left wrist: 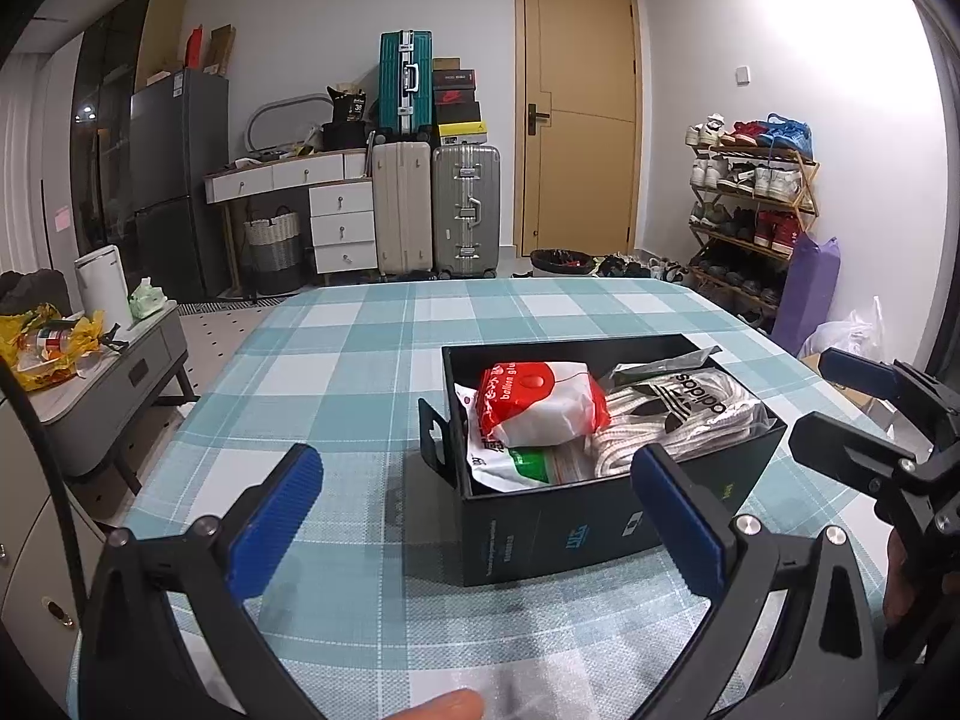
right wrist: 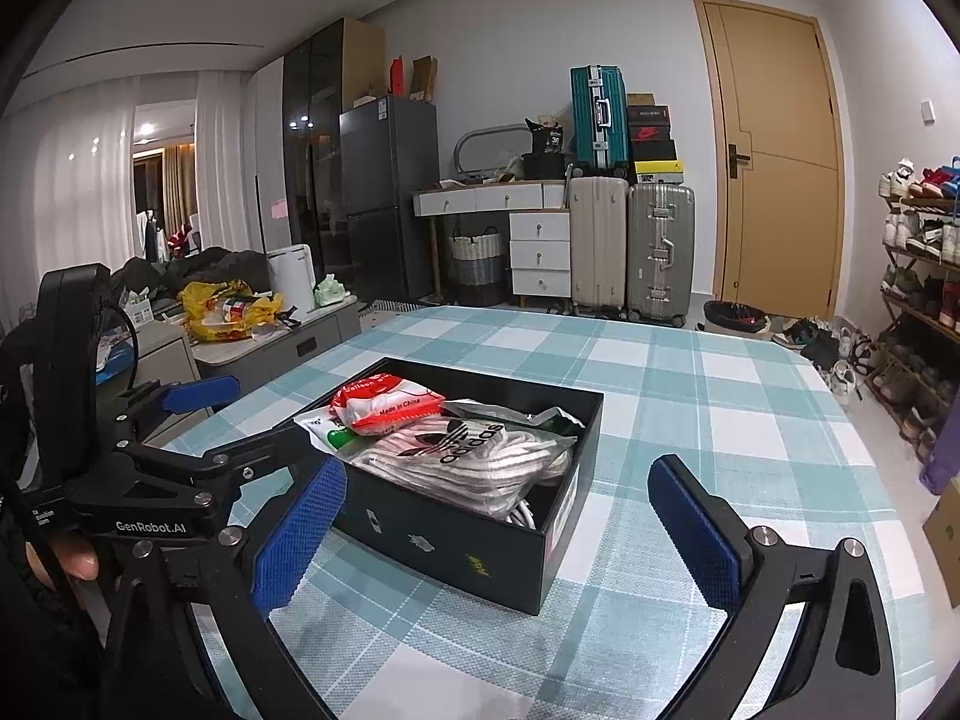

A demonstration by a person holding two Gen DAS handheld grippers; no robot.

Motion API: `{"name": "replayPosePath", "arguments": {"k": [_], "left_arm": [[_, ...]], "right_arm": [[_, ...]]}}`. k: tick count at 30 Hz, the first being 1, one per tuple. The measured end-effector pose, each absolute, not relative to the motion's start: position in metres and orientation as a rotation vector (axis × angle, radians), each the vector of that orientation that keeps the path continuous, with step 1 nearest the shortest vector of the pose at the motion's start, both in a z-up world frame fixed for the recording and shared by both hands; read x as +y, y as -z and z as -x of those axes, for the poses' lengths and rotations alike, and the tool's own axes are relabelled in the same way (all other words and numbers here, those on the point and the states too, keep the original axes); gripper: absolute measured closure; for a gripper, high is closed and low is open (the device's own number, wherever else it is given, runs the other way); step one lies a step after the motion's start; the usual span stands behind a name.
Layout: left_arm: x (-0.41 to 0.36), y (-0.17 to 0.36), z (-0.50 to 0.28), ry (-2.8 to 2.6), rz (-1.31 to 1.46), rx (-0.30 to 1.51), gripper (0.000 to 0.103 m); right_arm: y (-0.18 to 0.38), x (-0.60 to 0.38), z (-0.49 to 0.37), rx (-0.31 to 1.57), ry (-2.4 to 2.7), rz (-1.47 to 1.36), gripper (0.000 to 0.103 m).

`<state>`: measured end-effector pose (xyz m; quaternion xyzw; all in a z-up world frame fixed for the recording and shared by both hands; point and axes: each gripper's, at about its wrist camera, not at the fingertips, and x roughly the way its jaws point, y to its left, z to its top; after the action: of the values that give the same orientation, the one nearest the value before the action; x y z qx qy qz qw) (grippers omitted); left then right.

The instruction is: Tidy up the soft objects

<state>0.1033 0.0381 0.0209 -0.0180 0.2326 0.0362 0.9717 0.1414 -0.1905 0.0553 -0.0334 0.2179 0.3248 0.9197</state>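
Observation:
A black open box (left wrist: 540, 531) (right wrist: 456, 531) stands on the checked tablecloth. Inside lie a red-and-white packet (left wrist: 540, 402) (right wrist: 384, 405), a clear bag of white Adidas socks (left wrist: 678, 420) (right wrist: 462, 456), and a white-and-green packet (left wrist: 510, 462) (right wrist: 327, 429) under the red one. My left gripper (left wrist: 480, 516) is open and empty, just in front of the box. My right gripper (right wrist: 498, 534) is open and empty, its blue pads either side of the box's near corner; it also shows in the left wrist view (left wrist: 840, 414) at the box's right.
The table (left wrist: 360, 360) (right wrist: 690, 390) carries only the box. A grey side table with yellow bags (left wrist: 78, 360) (right wrist: 240, 324) stands left. Suitcases (left wrist: 432, 210) (right wrist: 630, 246), a door and a shoe rack (left wrist: 750, 198) (right wrist: 918, 276) lie beyond.

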Motion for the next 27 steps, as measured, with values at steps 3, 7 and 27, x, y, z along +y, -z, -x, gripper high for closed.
{"name": "replayPosePath", "arguments": {"k": [3,7,27], "left_arm": [[0.0388,-0.0214,-0.103,-0.075,0.04,0.469,0.0],[0.0376,-0.0218,-0.102,-0.071,0.031,0.463,0.0],[0.0375,-0.021,-0.1008,-0.078,0.036,0.452,0.0]], "right_arm": [[-0.0525,-0.1895,-0.1399,0.439,-0.663,0.078,0.001],[-0.0526,-0.1886,-0.1379,0.427,-0.669,0.084,0.0],[-0.0523,-0.192,-0.1362,0.415,-0.668,0.07,0.0]]}}
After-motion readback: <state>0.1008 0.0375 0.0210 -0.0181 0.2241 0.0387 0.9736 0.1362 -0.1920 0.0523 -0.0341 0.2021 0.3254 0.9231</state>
